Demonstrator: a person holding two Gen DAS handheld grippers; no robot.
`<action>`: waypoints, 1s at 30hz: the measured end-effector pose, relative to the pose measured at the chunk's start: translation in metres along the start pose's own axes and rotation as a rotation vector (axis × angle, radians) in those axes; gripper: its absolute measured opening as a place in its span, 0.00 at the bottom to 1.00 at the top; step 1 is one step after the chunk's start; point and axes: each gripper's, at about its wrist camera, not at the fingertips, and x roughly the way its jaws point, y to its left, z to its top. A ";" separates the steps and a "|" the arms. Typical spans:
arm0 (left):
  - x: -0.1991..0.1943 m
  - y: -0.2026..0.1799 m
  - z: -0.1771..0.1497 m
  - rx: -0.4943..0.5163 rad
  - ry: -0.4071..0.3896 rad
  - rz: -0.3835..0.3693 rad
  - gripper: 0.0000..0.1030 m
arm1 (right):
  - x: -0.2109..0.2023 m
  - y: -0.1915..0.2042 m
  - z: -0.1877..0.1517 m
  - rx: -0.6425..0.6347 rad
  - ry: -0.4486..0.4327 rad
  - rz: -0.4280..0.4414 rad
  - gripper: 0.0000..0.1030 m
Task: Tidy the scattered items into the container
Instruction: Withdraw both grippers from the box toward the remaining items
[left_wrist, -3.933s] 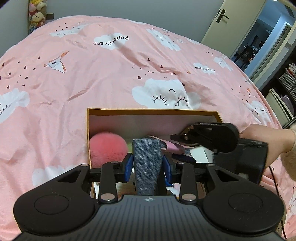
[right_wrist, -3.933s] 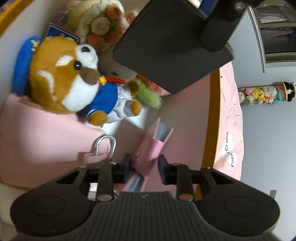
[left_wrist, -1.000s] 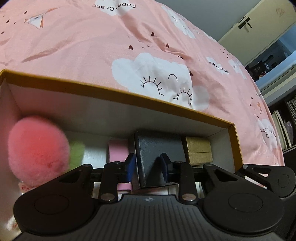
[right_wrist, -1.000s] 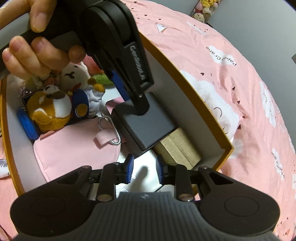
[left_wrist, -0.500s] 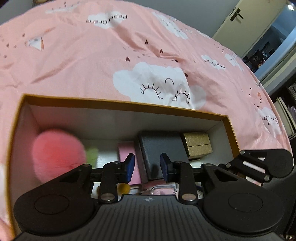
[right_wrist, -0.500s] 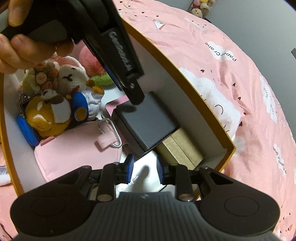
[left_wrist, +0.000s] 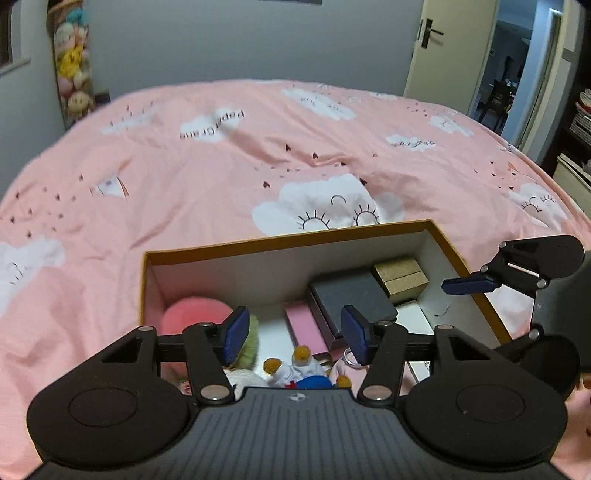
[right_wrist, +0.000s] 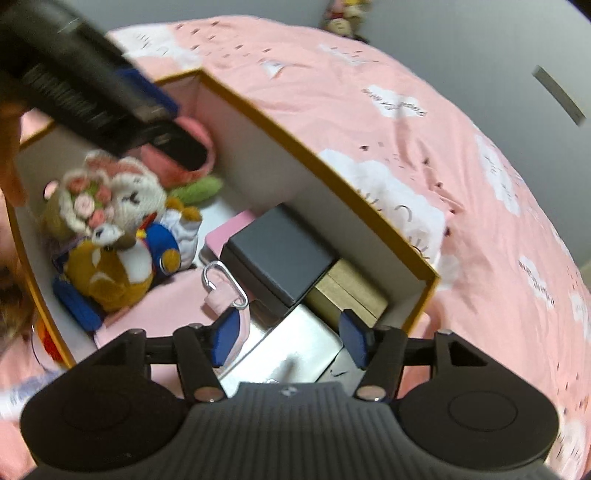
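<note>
Since the earlier frames the dark grey box (right_wrist: 279, 254) has passed from the left gripper (left_wrist: 293, 334) into the container (left_wrist: 295, 240), beside the gold box (right_wrist: 347, 293); both grippers' jaws have just been opening and hold nothing. Risk, in my judgement: the right gripper (right_wrist: 284, 341), angled steeply down over the crowded contents, may snag the carabiner (right_wrist: 221, 284)

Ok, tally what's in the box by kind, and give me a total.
Small boxes: 3 (dark grey box, gold box, pink box)
Plush toys: 3 (brown plush in blue, cream flowered plush, pink pompom with green)
Pink pouch with carabiner: 1
White flat item: 1
Total: 8
</note>
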 end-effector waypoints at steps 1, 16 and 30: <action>-0.005 0.000 -0.002 0.004 -0.008 0.001 0.65 | -0.003 0.000 -0.001 0.025 -0.011 0.000 0.64; -0.084 -0.008 -0.043 0.015 -0.138 0.070 0.65 | -0.087 0.045 -0.026 0.372 -0.208 -0.140 0.77; -0.128 0.006 -0.102 -0.153 -0.062 0.085 0.65 | -0.139 0.080 -0.089 0.770 -0.312 -0.177 0.79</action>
